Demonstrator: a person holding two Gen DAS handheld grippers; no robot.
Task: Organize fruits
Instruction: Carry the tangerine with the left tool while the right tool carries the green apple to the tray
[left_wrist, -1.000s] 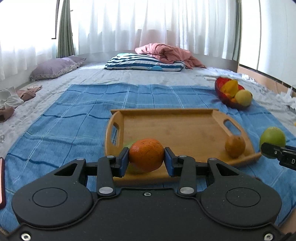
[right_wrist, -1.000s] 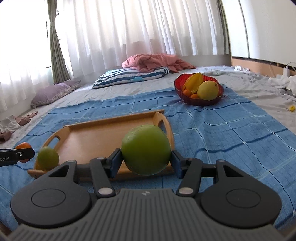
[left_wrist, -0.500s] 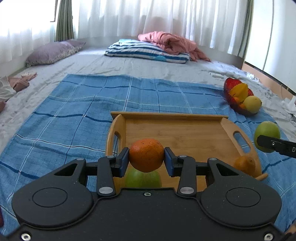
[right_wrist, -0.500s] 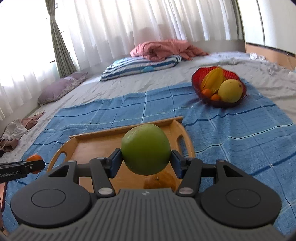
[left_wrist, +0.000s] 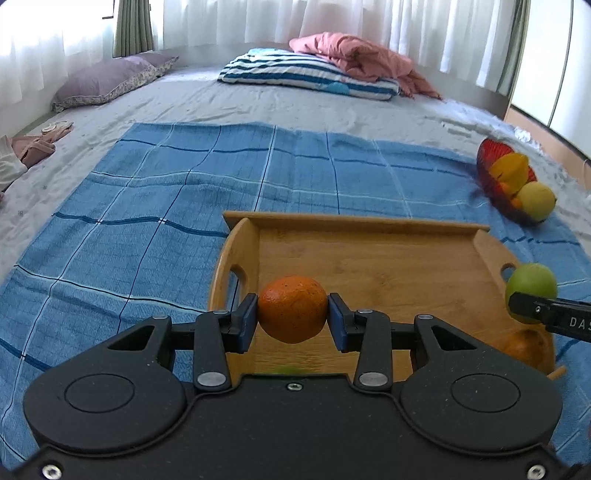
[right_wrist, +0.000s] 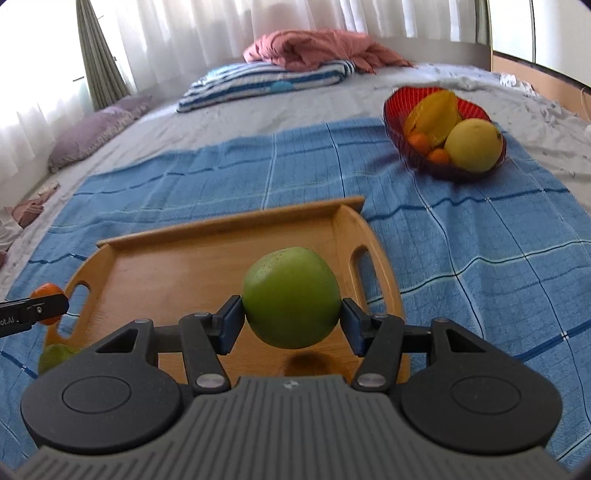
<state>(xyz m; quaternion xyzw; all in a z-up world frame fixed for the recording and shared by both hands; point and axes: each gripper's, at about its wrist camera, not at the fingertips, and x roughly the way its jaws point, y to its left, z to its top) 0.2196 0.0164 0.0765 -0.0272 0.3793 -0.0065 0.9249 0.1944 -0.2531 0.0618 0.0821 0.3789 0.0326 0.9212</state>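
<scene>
My left gripper (left_wrist: 292, 318) is shut on an orange (left_wrist: 291, 310), held above the near left part of the wooden tray (left_wrist: 369, 221). My right gripper (right_wrist: 291, 326) is shut on a green apple (right_wrist: 291, 295), held above the tray's (right_wrist: 221, 225) near right part. The apple also shows in the left wrist view (left_wrist: 532, 284) at the right edge. A brownish-orange fruit (left_wrist: 524, 345) lies in the tray's near right corner and peeks out under the apple (right_wrist: 308, 363). A small green fruit (right_wrist: 55, 356) lies at the tray's near left corner.
The tray sits on a blue checked blanket (left_wrist: 147, 206) spread over a grey bed. A red bowl (right_wrist: 443, 129) with yellow and orange fruits stands beyond the tray at the right. Pillows (left_wrist: 306, 74) and a pink blanket lie at the far end.
Both grippers have risen and tilted down over the tray, each still holding its fruit. The green fruit and the brownish fruit on the tray have slid nearly out of view below.
</scene>
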